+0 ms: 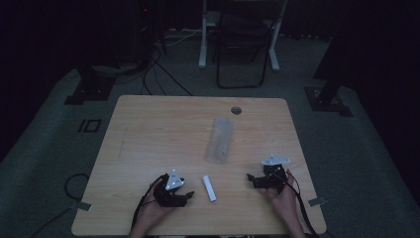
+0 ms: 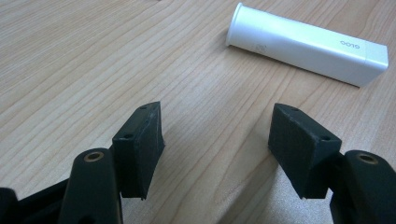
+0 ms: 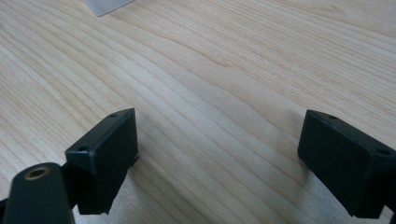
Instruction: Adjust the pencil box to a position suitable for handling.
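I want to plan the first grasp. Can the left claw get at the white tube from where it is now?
Probably yes. The left claw stands open, with bare table between it and the white tube, which lies flat just ahead and free on all sides.

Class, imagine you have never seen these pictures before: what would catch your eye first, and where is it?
Probably the white tube, lying flat near the front edge of the wooden table, between the left gripper and the right gripper; both have their jaws open and hold nothing. Next, the clear plastic bag lying flat mid-table, beyond the tube.
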`<action>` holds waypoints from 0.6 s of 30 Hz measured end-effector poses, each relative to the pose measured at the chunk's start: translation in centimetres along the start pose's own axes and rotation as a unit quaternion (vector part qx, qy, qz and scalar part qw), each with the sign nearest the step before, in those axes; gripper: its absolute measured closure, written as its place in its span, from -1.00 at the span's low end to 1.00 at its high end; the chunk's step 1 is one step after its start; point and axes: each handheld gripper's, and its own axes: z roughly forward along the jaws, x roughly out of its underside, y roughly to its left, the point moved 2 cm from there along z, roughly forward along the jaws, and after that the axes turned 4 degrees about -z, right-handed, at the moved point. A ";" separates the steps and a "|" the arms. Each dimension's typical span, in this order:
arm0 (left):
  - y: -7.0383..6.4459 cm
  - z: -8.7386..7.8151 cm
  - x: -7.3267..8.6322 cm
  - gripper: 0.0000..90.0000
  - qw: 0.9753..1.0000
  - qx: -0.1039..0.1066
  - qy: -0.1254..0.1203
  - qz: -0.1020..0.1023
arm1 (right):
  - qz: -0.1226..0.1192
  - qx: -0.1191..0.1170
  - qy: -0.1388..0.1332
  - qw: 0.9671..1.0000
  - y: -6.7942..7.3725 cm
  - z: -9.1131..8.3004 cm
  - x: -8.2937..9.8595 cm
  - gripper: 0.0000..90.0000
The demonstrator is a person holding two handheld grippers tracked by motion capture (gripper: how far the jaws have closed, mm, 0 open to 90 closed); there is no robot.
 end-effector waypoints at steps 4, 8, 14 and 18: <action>0.0 0.0 0.0 -0.21 1.000 0.000 0.000 0.000 | 0.001 0.001 0.000 1.000 0.0 0.0 0.0 -0.73; 0.0 0.0 0.0 -0.21 1.000 0.000 0.000 0.000 | 0.008 0.008 0.001 1.000 0.0 0.2 -0.2 -0.73; 0.1 -0.1 -0.1 0.09 1.000 -0.010 -0.004 -0.010 | 0.014 0.013 0.002 1.000 0.4 -0.2 -0.2 -0.49; 0.3 -0.2 -1.3 0.15 1.000 -0.014 -0.004 -0.017 | 0.011 0.011 0.000 1.000 0.6 -0.3 -0.2 -0.43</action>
